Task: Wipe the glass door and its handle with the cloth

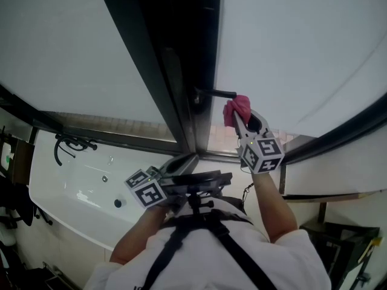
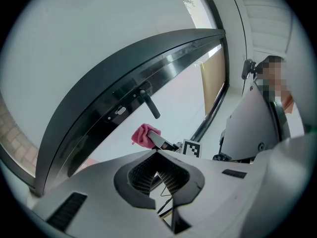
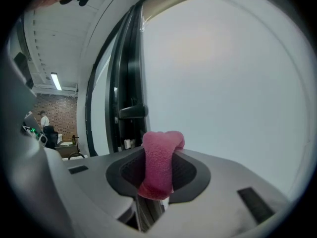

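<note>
Now the right tongs [image 3: 159,152] clamp the cloth [image 3: 157,175] beside the handle [image 3: 132,111].

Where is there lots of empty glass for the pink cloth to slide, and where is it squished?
The big glass pane right of the dark door frame is bare above and beside the handle. The pane left of the frame is bare too. It is tight by the handle, where the pink cloth sits.

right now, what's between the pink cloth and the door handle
Nothing: only bare glass shows between the cloth and the handle, which are apart. The left gripper view shows it best.
</note>
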A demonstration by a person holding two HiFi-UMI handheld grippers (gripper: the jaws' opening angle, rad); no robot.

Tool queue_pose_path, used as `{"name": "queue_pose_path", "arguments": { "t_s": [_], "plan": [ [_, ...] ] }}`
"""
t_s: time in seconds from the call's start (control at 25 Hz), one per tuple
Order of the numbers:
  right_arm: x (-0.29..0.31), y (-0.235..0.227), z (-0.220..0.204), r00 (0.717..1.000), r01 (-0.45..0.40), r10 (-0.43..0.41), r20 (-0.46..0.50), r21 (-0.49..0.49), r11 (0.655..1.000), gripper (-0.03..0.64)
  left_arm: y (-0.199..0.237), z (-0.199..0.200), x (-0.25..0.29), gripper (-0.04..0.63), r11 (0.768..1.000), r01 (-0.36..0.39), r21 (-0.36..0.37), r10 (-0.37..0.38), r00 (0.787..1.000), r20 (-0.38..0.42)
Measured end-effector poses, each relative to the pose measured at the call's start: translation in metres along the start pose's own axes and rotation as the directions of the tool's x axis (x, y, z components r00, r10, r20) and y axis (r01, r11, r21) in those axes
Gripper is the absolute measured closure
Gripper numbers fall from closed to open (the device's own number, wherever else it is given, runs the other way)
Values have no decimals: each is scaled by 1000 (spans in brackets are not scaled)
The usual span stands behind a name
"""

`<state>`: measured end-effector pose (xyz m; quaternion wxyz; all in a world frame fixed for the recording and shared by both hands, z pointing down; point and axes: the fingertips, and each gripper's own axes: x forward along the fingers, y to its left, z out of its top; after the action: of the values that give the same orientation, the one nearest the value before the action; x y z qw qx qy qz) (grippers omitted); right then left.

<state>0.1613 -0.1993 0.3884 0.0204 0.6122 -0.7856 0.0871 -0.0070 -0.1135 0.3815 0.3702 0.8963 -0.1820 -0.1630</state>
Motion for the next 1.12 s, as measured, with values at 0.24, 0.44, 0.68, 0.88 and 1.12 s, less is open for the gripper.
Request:
{"name": "queue_pose_path", "arguments": {
  "t_s": [0.24, 0.44, 0.68, 0.88, 1.12],
  "plan": [
    [33, 48, -42, 980, -152, 145, -133, -41, 988, 509, 0, 2, -7, 603, 1000, -31, 5, 31, 999, 29],
    [68, 85, -97, 924, -272, 246, -292, -52, 961, 509, 5, 7, -18, 603, 998, -60, 10, 60, 997, 58],
    [86, 99, -146, 857, -346, 269, -440, -103, 933, 509, 7, 13, -30, 603, 995, -95, 13, 94, 992, 89],
    [107, 85, -171, 836, -327, 209, -507, -156, 932, 509, 6, 13, -33, 603, 994, -112, 18, 110, 989, 100],
    [118, 63, -163, 860, -268, 153, -486, -177, 947, 509, 5, 15, -35, 603, 992, -122, 21, 119, 987, 107]
  ]
}}
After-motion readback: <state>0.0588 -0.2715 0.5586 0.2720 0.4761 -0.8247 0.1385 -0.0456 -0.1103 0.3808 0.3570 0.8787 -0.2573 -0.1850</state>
